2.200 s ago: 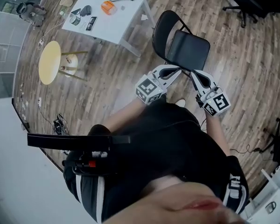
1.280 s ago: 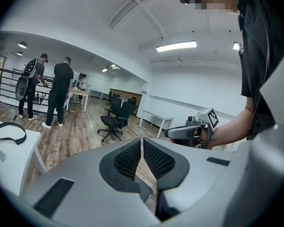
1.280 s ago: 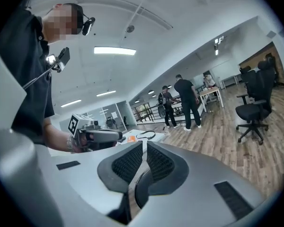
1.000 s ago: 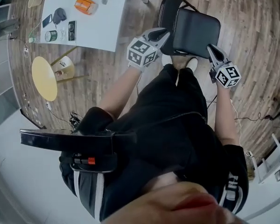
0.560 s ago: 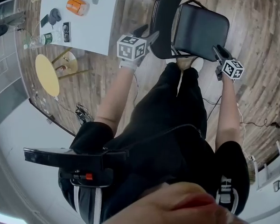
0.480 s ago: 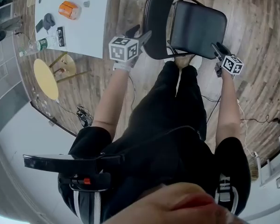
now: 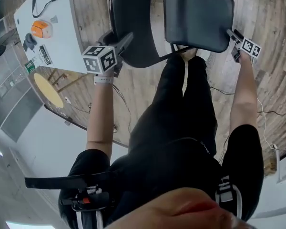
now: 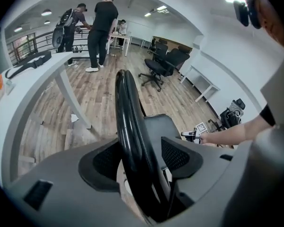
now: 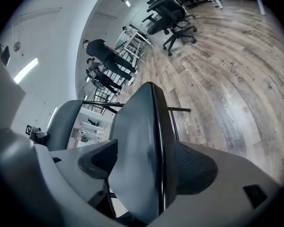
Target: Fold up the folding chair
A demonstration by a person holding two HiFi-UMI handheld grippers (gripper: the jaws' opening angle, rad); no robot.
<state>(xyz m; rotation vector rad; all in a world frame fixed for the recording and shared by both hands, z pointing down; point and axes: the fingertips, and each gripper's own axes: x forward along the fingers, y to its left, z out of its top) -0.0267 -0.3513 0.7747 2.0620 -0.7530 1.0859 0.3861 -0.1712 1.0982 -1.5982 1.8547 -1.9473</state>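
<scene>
Seat (image 7: pixel 198 15) (smooth, squarish), backrest (image 7: pixel 133 23) rounded, black

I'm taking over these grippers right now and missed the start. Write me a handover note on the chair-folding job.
Left gripper: jaws opening, the backrest edge is between them, and the pads are not pressing it.
Right gripper: jaws opening, the seat edge is between them, and it does not look clamped.
The chair stands on the wood floor beside the white table.
Done: both grippers are placed at the chair.
Left: grip both parts and bring the seat and backrest together; they are apart, not yet folded.
</scene>
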